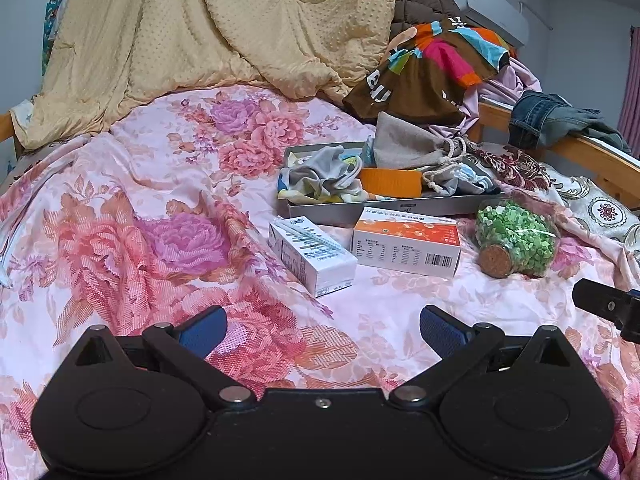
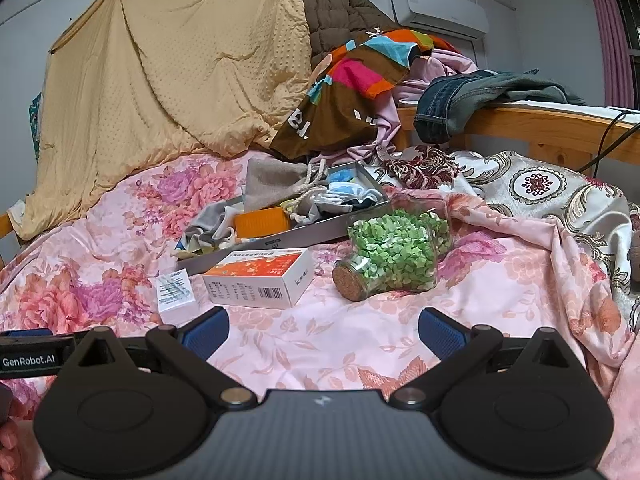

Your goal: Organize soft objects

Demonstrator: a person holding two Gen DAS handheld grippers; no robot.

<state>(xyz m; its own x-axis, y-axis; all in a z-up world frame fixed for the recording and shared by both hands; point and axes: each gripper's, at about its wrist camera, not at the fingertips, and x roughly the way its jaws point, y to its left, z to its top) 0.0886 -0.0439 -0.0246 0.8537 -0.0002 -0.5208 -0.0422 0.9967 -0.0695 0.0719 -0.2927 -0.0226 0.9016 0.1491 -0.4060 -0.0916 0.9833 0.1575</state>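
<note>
A grey metal tray (image 1: 360, 209) (image 2: 280, 236) lies on the floral bed sheet (image 1: 160, 200). In it are a beige drawstring pouch (image 1: 408, 146) (image 2: 272, 180), crumpled grey and coloured cloths (image 1: 324, 178) (image 2: 212, 226) and an orange item (image 1: 390, 182) (image 2: 260, 222). My left gripper (image 1: 323, 330) is open and empty, above the sheet in front of the tray. My right gripper (image 2: 323, 330) is open and empty, in front of a corked glass jar of green bits (image 2: 394, 256) (image 1: 514, 240).
A white carton (image 1: 312, 254) (image 2: 176, 288) and an orange-white box (image 1: 406, 242) (image 2: 260, 278) lie before the tray. A yellow quilt (image 1: 220, 28), colourful clothes (image 1: 436, 64) and jeans (image 2: 460, 100) on a wooden rail (image 2: 560, 120) are behind.
</note>
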